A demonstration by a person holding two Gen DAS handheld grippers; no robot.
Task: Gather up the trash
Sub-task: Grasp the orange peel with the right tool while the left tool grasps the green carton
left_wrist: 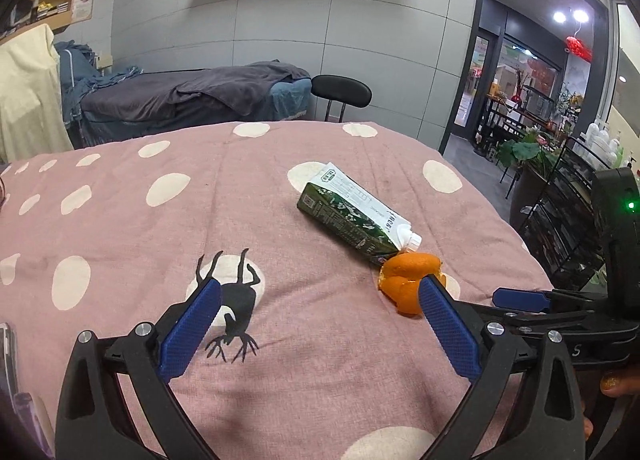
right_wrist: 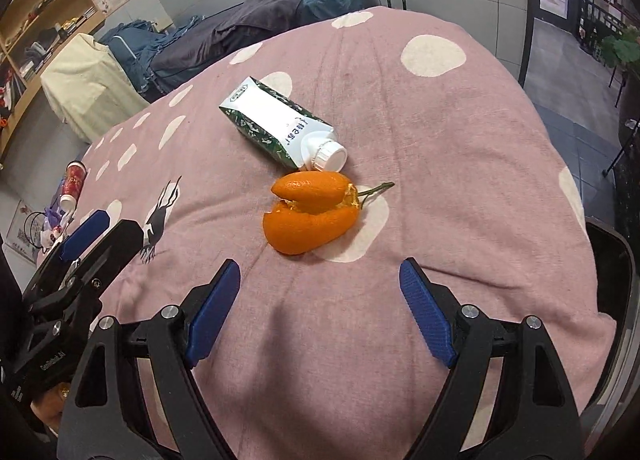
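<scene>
A green and white drink carton (left_wrist: 352, 214) with a white cap lies on its side on the pink spotted tablecloth (left_wrist: 120, 260). Orange peel (left_wrist: 404, 280) lies just in front of its cap. In the right wrist view the carton (right_wrist: 276, 126) and the peel (right_wrist: 310, 212) lie straight ahead of my right gripper (right_wrist: 320, 276), which is open and empty. My left gripper (left_wrist: 320, 288) is open and empty over the cloth; its right finger hides part of the peel. The right gripper (left_wrist: 520, 298) shows at the right edge of the left wrist view.
A red can (right_wrist: 72, 188) and small clutter lie at the table's far left edge. A black chair (left_wrist: 340, 90) stands behind the table. A massage bed with dark covers (left_wrist: 192, 96) is at the back. Racks with plants (left_wrist: 560, 188) stand to the right.
</scene>
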